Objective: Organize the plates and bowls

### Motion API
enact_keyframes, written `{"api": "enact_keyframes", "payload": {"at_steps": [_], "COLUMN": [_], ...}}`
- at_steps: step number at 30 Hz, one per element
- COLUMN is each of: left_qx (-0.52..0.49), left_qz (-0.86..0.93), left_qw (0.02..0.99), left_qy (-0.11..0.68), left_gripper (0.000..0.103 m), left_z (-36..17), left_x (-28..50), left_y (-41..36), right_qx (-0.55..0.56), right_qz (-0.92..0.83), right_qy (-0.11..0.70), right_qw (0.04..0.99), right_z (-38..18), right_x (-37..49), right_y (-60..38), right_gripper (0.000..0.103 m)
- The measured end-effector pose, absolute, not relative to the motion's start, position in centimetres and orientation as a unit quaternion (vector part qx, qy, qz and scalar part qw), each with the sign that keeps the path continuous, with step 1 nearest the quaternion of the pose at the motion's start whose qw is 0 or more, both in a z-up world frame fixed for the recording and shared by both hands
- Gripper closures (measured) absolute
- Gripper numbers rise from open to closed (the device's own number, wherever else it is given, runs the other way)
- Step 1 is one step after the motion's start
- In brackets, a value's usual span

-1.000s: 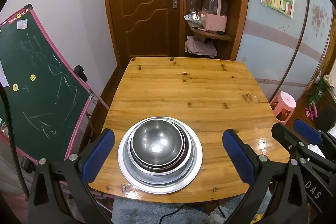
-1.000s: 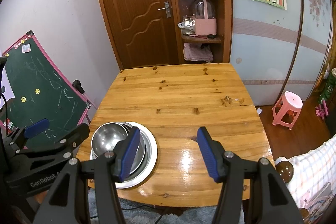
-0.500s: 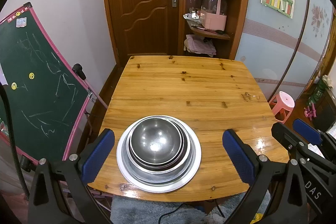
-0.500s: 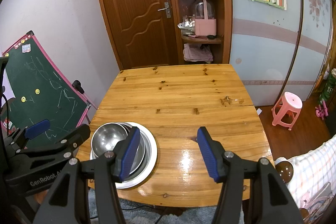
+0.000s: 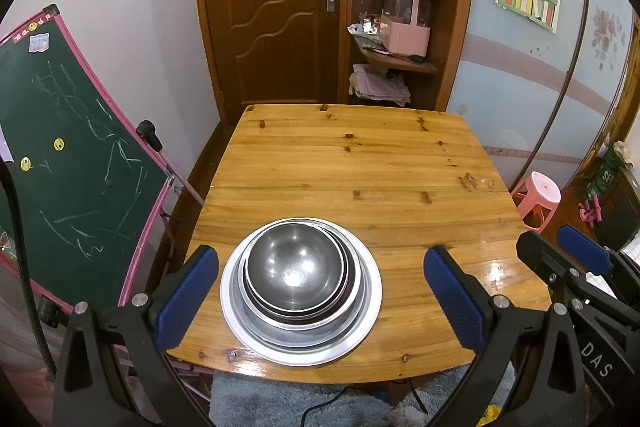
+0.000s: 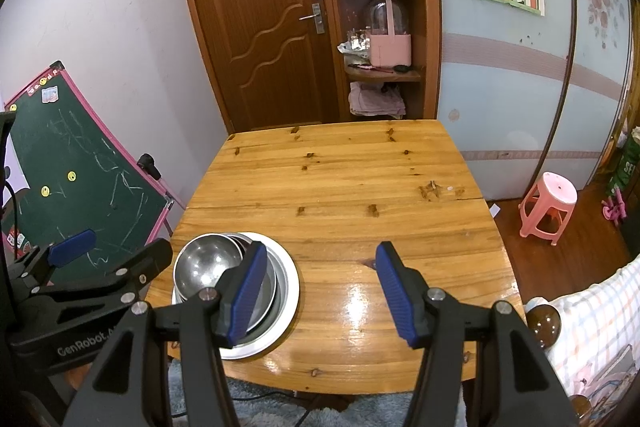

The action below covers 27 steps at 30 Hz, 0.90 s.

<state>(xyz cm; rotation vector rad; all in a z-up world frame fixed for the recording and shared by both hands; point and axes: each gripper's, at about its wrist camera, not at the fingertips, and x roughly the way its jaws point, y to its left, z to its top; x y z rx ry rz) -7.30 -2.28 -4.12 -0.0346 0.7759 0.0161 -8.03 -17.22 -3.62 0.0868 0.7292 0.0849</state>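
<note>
Both sets of tongs are hovering empty above the near edge of the counter point(image 5: 360, 163). The left tongs point(image 5: 320, 291) are gaping wide, framing the stack of steel bowls point(image 5: 296, 267) nested on the round plate point(image 5: 360, 331); the right tongs point(image 6: 320, 291) are standing moderately apart over bare wood, with the stack at about 9 o'clock of them.

The stack is sitting close to the near edge, left of centre. The risk, as I judge it: the plate's rim is lying almost at the lip, so a sideways nudge from a blue pad could be pushing it off onto the grey rug point(image 5: 256, 403) below. The polished bowls are looking slippery — a pinch on one rim may be tilting the nest or dragging its neighbours along.

Farther out, the glossy wooden top is lying bare through to 12 o'clock. At 9 o'clock a green chalkboard point(image 5: 60, 155) is leaning; at 3 o'clock a pink stool point(image 6: 550, 203) is standing on the floor. Beyond are a brown door point(image 5: 276, 7) and corner shelves point(image 5: 400, 11).
</note>
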Motion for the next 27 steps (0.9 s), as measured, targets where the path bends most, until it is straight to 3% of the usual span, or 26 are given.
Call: {"api": "enact_keyframes", "payload": {"at_steps": [27], "left_qx": [-0.013], "left_qz": [0.002], "left_qw": [0.921], "left_qy": [0.388], "left_gripper": [0.001], "left_z": [-4.91], "left_x": [-7.12], "left_y": [-2.81], "right_qx": [0.049], "right_qz": [0.034], "right_qy": [0.364], "right_qw": [0.929], "right_z": [-4.32], "right_x": [-7.79], "right_y": [-17.04], "right_gripper": [0.046]}}
